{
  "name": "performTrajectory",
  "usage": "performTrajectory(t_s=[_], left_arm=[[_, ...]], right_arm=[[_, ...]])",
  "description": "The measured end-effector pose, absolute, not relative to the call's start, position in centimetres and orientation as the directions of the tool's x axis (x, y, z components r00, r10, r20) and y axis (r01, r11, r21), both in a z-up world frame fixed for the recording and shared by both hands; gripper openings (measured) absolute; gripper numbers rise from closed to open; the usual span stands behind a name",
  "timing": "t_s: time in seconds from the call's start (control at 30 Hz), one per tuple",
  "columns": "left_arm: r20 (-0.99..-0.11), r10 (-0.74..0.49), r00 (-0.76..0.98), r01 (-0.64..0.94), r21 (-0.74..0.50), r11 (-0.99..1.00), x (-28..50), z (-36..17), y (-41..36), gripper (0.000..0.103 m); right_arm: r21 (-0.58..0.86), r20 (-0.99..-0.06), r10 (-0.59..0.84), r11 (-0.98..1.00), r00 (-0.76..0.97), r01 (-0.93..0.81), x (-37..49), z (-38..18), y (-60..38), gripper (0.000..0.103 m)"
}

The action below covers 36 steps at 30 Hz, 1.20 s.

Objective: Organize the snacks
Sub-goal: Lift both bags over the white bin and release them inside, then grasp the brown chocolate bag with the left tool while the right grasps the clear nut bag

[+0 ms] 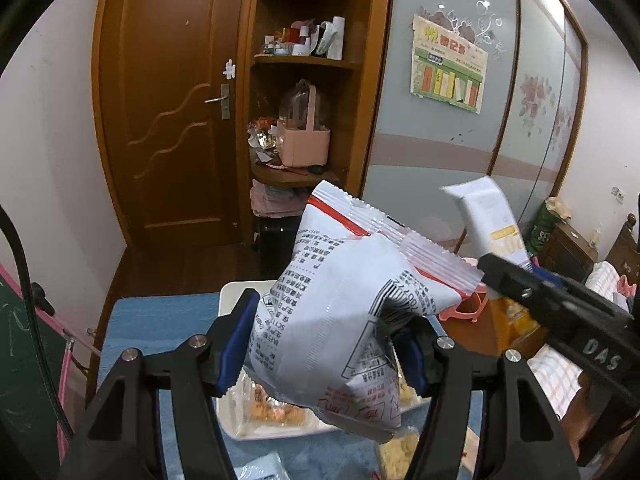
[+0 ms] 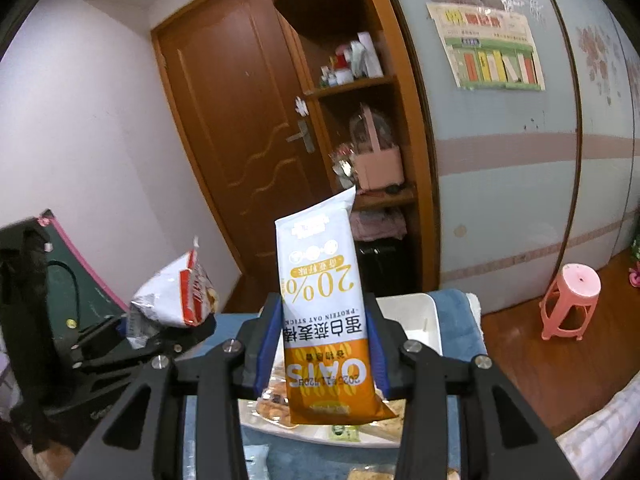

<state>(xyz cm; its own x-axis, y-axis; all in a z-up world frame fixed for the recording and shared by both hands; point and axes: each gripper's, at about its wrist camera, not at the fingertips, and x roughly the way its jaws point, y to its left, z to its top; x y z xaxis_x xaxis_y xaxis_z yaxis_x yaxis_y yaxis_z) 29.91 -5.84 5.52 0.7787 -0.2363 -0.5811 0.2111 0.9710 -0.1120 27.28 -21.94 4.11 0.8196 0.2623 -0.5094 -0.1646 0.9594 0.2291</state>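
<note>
Left wrist view has the left gripper [image 1: 324, 344] clamped on a crinkly white snack bag [image 1: 340, 312], lifted over the white tray [image 2: 416, 320] on the blue cloth [image 1: 160, 320]. Looks puffy and light, mostly air, so the film buckles where the pads bite; I'd grab it mid-body or at the crimped seal, and gently, since whatever's inside probably crushes easily.

The right gripper [image 2: 326, 352] is pinching an oat bar packet [image 2: 320, 300] across its lower half, jaws fairly narrow, packet standing upright above the tray. It seems stiffer and denser than the bag, but the glossy wrapper could slide. Can't quite tell how full the tray is, the grippers block most of it.
</note>
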Motion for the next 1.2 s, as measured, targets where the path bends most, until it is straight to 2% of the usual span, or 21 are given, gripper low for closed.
performTrajectory(t_s=[0.2, 0.23, 0.27, 0.33, 0.37, 0.4, 0.47, 0.8, 1.2], left_arm=[[-0.608, -0.212, 0.765, 0.173, -0.124, 0.977, 33.9, 2.6, -6.4, 0.065], [-0.618, -0.221, 0.754, 0.177, -0.133, 0.975, 34.4, 2.0, -6.4, 0.071], [-0.631, -0.225, 0.742, 0.178, -0.138, 0.974, 34.9, 1.6, -6.4, 0.084], [-0.629, -0.212, 0.748, 0.151, -0.15, 0.977, 35.3, 1.0, -6.1, 0.097], [-0.622, -0.214, 0.753, 0.149, -0.156, 0.976, 35.2, 0.8, -6.0, 0.099], [-0.618, -0.217, 0.755, 0.151, -0.158, 0.976, 35.3, 0.7, -5.8, 0.1], [-0.631, -0.207, 0.748, 0.143, -0.152, 0.978, 35.4, 0.4, -5.6, 0.1], [-0.661, -0.206, 0.721, 0.121, -0.173, 0.977, 33.4, 0.5, -5.2, 0.1], [-0.675, -0.228, 0.702, 0.16, -0.163, 0.974, 24.7, 1.6, -5.7, 0.1]], right_arm=[[0.204, -0.605, 0.231, 0.97, 0.762, -0.132, 31.9, 0.2, -21.5, 0.043], [0.205, -0.616, 0.232, 0.97, 0.752, -0.132, 32.4, -0.4, -21.4, 0.043], [0.21, -0.628, 0.234, 0.969, 0.742, -0.128, 32.9, -1.1, -21.5, 0.043], [0.227, -0.641, 0.245, 0.966, 0.727, -0.126, 33.5, -2.0, -21.5, 0.044], [0.24, -0.645, 0.253, 0.963, 0.721, -0.123, 33.6, -2.3, -21.7, 0.046], [0.245, -0.646, 0.256, 0.962, 0.719, -0.122, 33.7, -2.5, -21.7, 0.05], [0.248, -0.647, 0.251, 0.962, 0.72, -0.112, 33.5, -2.9, -21.9, 0.052], [0.223, -0.633, 0.236, 0.968, 0.738, -0.118, 31.4, -1.5, -21.9, 0.052], [0.181, -0.621, 0.216, 0.975, 0.754, -0.13, 24.0, 0.5, -22.7, 0.052]])
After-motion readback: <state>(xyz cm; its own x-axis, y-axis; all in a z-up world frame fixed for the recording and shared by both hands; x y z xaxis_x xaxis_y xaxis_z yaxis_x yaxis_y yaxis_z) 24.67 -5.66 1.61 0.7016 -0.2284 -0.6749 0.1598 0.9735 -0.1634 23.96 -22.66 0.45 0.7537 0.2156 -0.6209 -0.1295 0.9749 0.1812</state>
